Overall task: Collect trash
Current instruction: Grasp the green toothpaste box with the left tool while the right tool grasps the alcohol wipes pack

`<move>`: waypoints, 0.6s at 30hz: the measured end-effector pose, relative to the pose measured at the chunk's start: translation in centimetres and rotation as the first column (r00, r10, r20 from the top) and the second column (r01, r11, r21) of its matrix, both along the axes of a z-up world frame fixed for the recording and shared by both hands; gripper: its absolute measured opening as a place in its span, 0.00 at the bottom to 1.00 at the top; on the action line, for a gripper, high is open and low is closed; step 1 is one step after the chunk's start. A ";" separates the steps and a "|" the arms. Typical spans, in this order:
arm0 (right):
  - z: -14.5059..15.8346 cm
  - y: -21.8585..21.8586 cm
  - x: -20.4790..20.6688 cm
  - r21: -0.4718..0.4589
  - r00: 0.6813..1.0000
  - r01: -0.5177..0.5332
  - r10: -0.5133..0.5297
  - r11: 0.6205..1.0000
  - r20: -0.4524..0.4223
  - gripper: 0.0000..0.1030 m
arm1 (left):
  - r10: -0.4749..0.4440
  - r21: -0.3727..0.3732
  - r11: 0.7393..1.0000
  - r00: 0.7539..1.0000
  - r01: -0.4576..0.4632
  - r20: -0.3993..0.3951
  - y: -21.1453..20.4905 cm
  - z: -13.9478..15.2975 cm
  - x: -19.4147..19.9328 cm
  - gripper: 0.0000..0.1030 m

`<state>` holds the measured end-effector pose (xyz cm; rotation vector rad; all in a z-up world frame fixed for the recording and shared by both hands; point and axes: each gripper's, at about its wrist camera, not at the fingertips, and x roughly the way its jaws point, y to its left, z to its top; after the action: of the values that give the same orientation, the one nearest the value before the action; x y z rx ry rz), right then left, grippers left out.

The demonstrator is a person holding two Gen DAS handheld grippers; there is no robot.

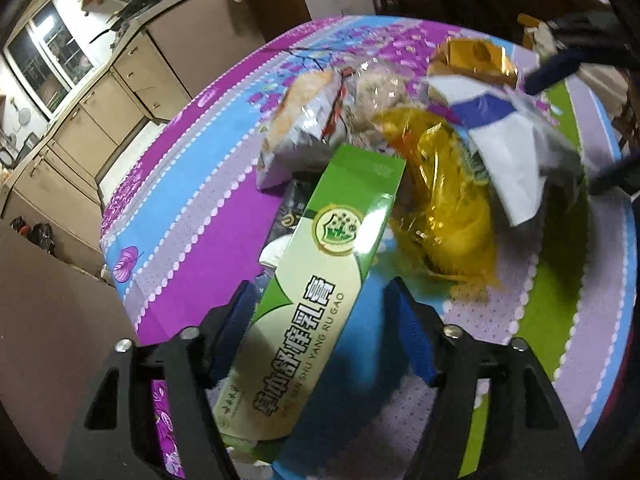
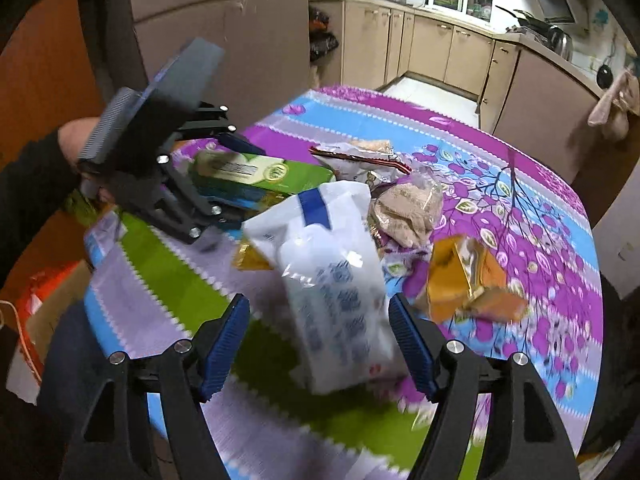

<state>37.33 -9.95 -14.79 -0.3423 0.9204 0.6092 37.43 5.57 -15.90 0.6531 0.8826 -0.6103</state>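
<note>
Kitchen table, littered: green box lies lengthwise between left gripper's spread jaws; white bag likewise between right gripper's, also agape.

A long green carton is lying across a dark packet; beside it, a crinkled yellow wrapper, white-and-blue bag and silvery snack pouch are sitting heaped together.
</note>
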 end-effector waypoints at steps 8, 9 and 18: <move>-1.9 0.5 1.4 -0.030 1.000 0.008 -0.009 1.000 -0.011 0.58 | 0.022 -0.062 0.998 1.000 -0.022 -0.001 0.7 -0.1 0.1 0.43; -1.8 0.4 1.3 -0.026 1.000 0.015 -0.016 1.000 -0.003 0.57 | 0.022 -0.063 0.998 1.000 -0.022 0.002 0.7 -0.1 -0.1 0.42; 0.1 -0.4 -0.1 0.043 0.994 0.077 -0.081 0.996 0.079 0.41 | 0.105 -0.158 0.983 0.993 -0.096 0.049 1.1 1.5 -2.3 0.33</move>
<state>37.25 -10.39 -14.74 -0.2915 0.8391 0.5365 35.16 6.65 -14.42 0.4800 0.8015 -0.5606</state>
